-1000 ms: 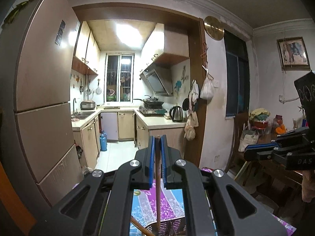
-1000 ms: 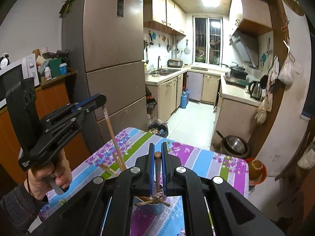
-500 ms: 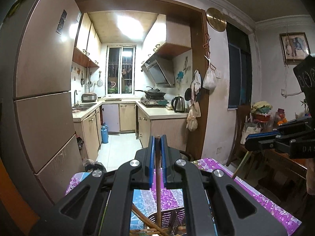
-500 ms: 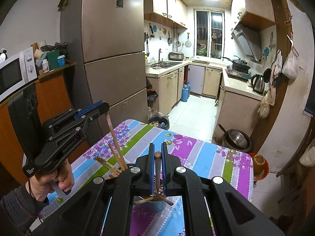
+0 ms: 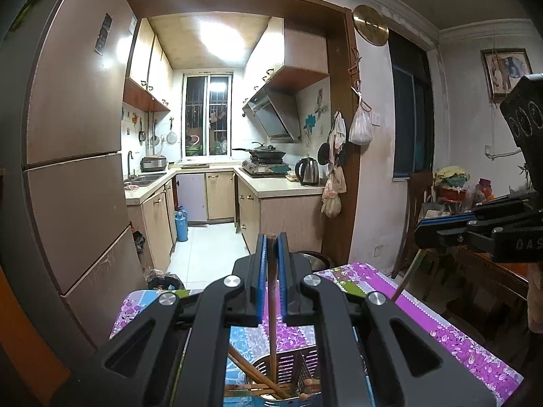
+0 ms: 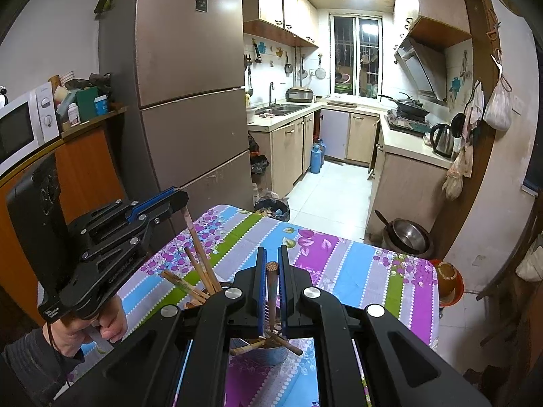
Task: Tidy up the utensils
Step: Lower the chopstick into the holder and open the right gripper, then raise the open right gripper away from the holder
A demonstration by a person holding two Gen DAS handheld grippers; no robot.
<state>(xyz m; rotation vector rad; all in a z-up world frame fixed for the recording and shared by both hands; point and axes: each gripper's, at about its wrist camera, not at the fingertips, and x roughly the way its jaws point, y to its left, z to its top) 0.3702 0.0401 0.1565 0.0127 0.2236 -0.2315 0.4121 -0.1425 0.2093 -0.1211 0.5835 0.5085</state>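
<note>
1. The left gripper (image 5: 271,237) is clamped on a wooden chopstick (image 5: 272,305), which stands almost upright between its blue pads (image 5: 260,278).
2. That chopstick runs down from the fingertips into a slotted metal holder (image 5: 298,366) below the gripper; its lower end sits inside the holder.
3. More chopsticks lean and lie crosswise in the holder; one slants up to the left (image 5: 251,373).
4. The right gripper (image 6: 270,264) is also closed on a chopstick (image 6: 272,291), whose round top end shows between the blue pads (image 6: 261,288).
5. This second chopstick points down toward the holder (image 6: 264,352), where loose sticks (image 6: 288,342) cross over the rim.
6. From the right wrist view, the left gripper (image 6: 176,200) appears on the left, held by a hand (image 6: 98,322), with its chopstick (image 6: 200,247) slanting down into the holder among several others (image 6: 183,283).
7. From the left wrist view, the right gripper (image 5: 420,234) comes in from the right edge, with a thin stick (image 5: 407,278) hanging below its tips toward the table.
8. The holder stands on a table with a striped floral cloth (image 6: 356,271) in purple, blue, green and grey.
9. Beyond the table are a fridge (image 6: 190,101), a microwave (image 6: 23,118) on a wooden cabinet, and a kitchen with a kettle (image 6: 443,139) on the counter.
10. A metal pot (image 6: 407,234) sits on the floor just past the far table edge.
</note>
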